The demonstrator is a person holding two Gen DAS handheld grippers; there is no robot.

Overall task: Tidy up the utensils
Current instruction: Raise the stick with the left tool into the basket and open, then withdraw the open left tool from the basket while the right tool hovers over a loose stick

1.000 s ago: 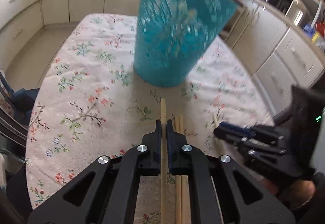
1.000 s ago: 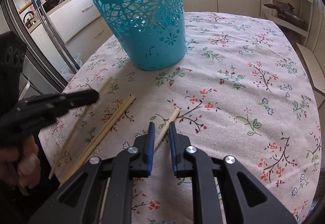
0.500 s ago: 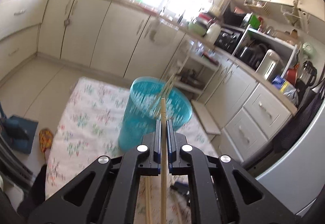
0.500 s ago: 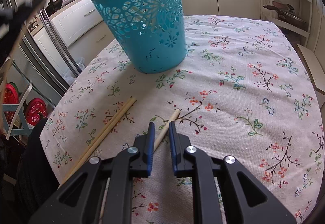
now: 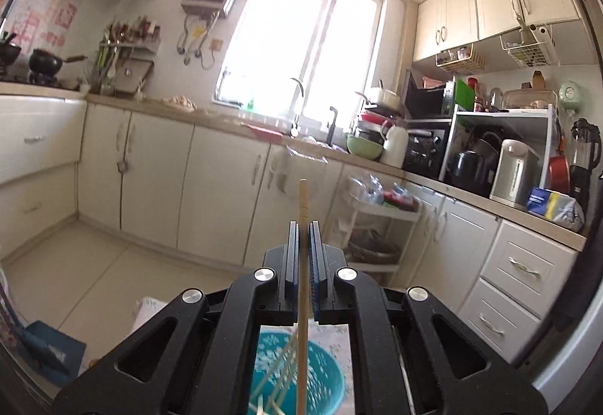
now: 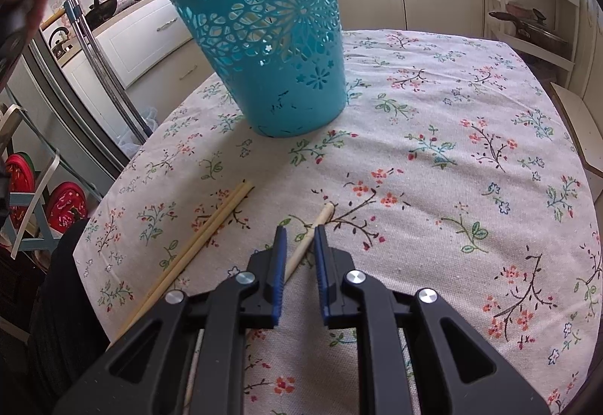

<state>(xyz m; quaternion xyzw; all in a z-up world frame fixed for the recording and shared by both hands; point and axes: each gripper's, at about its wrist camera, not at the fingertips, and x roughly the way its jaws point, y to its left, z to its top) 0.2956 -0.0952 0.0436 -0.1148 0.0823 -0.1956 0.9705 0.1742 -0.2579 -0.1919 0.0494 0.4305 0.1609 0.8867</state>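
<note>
The left gripper (image 5: pixel 303 226) is clamping a light, stiff chopstick (image 5: pixel 302 257) mid-shaft, while the right gripper (image 6: pixel 299 232) is straddling another chopstick (image 6: pixel 314 232), jaws ungripped.

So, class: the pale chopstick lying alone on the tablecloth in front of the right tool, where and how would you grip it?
Grip the pale chopstick mid-shaft, coming down from above with the pads either side of it. It lies flat on the tablecloth, slanting away toward the blue basket, and the right tool already straddles it, not visibly pinching.
</note>
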